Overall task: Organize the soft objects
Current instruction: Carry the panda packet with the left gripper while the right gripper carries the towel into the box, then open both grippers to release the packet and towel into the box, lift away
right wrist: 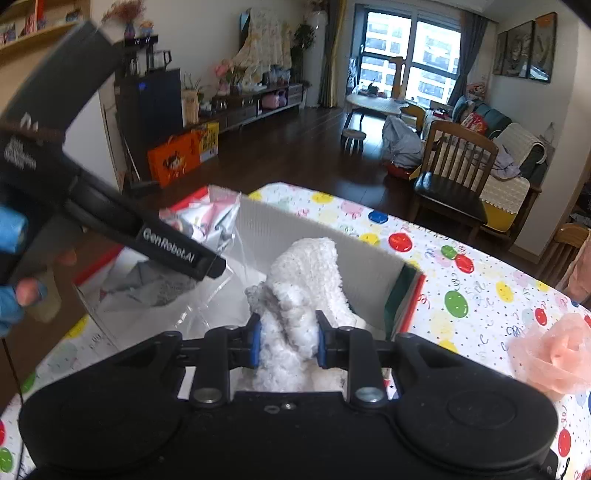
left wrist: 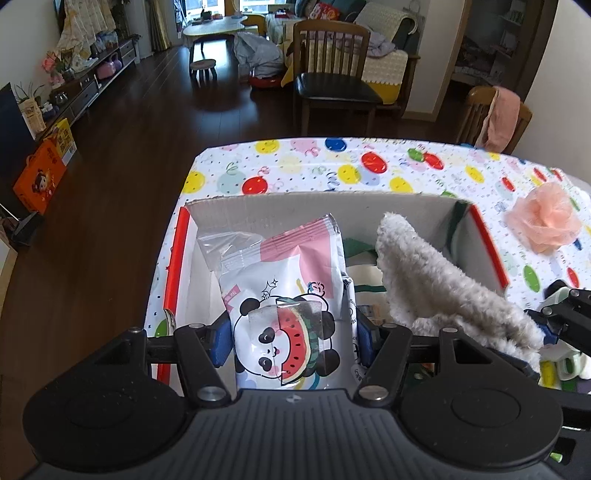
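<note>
Setting: home living room
Evidence: sofa (left wrist: 384, 48); dining chair (left wrist: 332, 77); low coffee table (left wrist: 216, 27); TV cabinet (left wrist: 92, 79); framed pictures (right wrist: 524, 50)
</note>
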A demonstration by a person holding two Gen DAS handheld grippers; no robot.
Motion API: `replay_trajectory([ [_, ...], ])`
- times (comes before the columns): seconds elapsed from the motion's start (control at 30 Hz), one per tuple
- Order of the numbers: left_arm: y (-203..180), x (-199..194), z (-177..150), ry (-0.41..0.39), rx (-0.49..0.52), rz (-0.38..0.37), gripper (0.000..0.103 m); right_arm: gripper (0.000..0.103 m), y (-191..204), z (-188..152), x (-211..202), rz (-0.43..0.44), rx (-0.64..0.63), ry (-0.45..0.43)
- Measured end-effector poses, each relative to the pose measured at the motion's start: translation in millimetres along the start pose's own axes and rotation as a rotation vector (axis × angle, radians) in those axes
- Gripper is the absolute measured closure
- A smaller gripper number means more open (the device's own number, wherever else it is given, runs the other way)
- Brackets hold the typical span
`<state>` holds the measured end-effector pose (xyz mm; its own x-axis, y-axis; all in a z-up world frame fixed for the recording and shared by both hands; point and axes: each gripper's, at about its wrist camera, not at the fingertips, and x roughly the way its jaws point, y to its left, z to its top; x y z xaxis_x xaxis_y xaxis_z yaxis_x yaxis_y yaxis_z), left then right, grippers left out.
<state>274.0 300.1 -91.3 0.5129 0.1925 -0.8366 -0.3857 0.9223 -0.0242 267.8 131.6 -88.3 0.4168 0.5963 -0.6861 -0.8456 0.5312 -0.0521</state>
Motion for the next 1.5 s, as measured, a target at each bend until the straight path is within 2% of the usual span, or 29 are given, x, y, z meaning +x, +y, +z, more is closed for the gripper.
replay_trajectory([
  [0.37, 0, 32, -4, 0.051, 0.039, 0.019, 0.041, 0.076, 16, -6, 31, -0.037, -0.057, 0.065],
  [0.63, -2, 46, -11, 0.072, 0.069, 0.047, 0.040, 0.072, 20, -17, 38, -0.040, -0.040, 0.106],
  [0.73, -3, 49, -15, 0.079, 0.081, 0.055, 0.038, 0.066, 17, -17, 37, -0.033, -0.016, 0.108],
  [0.87, -6, 49, -20, 0.072, 0.101, 0.060, 0.034, 0.049, 13, -18, 34, -0.016, 0.013, 0.097],
  [0.93, -5, 48, -21, 0.069, 0.090, 0.045, 0.029, 0.045, 15, -17, 31, -0.015, 0.020, 0.088],
  [1.1, -4, 40, -24, 0.047, 0.074, 0.019, 0.029, 0.037, 13, -17, 20, -0.015, 0.039, 0.070],
  [1.27, -2, 25, -27, 0.017, 0.074, 0.012, 0.029, 0.022, 12, -17, 6, -0.011, 0.044, 0.033],
  [1.43, 0, 6, -29, -0.018, 0.075, -0.012, 0.028, 0.015, 10, -15, -17, -0.002, 0.083, -0.014],
  [1.5, -1, -4, -30, -0.035, 0.083, -0.018, 0.025, 0.013, 9, -15, -27, 0.000, 0.096, -0.036],
])
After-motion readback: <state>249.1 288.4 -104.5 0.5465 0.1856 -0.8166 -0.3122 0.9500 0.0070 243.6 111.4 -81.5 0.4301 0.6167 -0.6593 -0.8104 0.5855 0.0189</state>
